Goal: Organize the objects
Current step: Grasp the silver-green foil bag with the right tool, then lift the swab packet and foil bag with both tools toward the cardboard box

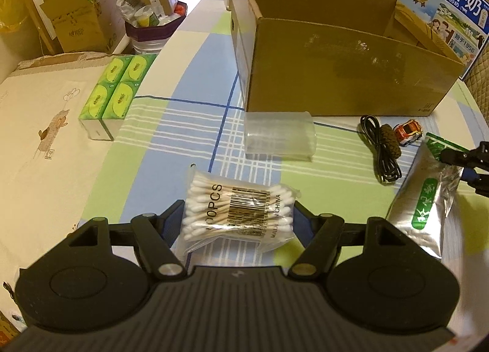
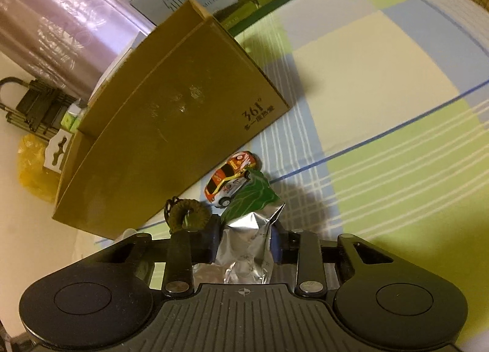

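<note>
I see the open cardboard box (image 1: 336, 61) at the far side of the checked bed sheet (image 1: 195, 83). My right tool (image 2: 244, 245) is clamped on the silver-green foil pouch (image 2: 244, 248), right of the cable (image 1: 382, 150) and toy car (image 1: 408, 132). Clear plastic cup (image 1: 279, 135) lies on its side just in front of the box. My left tool (image 1: 240, 214) is spread wide around the cotton swab pack (image 1: 238, 211); can't tell if it's touching.

This is a home — a bedroom; a soft bed with a checked sheet (image 1: 195, 77) in blue, green and white fills the middle; tissue packs (image 1: 114, 92) sit beside it; a full bin (image 1: 149, 31), milk cartons (image 1: 458, 9) and a pink curtain (image 2: 61, 16) stand around — everyday house things.
</note>
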Demonstrator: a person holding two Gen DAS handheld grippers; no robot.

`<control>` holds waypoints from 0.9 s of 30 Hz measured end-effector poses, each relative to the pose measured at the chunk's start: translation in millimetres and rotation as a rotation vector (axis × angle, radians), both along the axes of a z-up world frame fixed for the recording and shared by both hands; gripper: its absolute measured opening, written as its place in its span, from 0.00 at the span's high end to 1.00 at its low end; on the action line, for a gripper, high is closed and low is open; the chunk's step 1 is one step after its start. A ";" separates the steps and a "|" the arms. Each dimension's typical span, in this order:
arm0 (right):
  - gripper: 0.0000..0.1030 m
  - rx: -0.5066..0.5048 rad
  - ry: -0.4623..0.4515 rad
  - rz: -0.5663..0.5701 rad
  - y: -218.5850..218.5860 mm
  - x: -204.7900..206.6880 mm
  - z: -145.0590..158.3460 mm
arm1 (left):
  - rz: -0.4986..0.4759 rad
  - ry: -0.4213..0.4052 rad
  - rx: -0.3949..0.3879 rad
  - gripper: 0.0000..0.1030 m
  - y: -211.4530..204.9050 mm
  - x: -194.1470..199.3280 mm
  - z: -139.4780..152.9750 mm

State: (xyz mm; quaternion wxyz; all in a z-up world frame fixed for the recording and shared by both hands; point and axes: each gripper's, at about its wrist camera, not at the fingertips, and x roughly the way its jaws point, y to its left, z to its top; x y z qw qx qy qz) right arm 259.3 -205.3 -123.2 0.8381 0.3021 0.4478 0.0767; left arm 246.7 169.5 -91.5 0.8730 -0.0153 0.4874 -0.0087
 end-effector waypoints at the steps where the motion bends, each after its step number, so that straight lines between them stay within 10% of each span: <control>1: 0.73 -0.008 -0.007 0.004 -0.4 -1.3 2.1 | 0.000 -0.002 -0.001 0.33 -0.2 -0.9 1.0; 14: 0.74 -0.292 -0.206 0.166 13.5 -30.2 59.4 | -0.032 -0.063 -0.005 0.33 -12.2 -9.8 29.8; 27: 0.75 -0.348 -0.362 0.215 13.8 -32.7 119.0 | -0.110 -0.187 -0.010 0.33 -32.8 7.7 77.7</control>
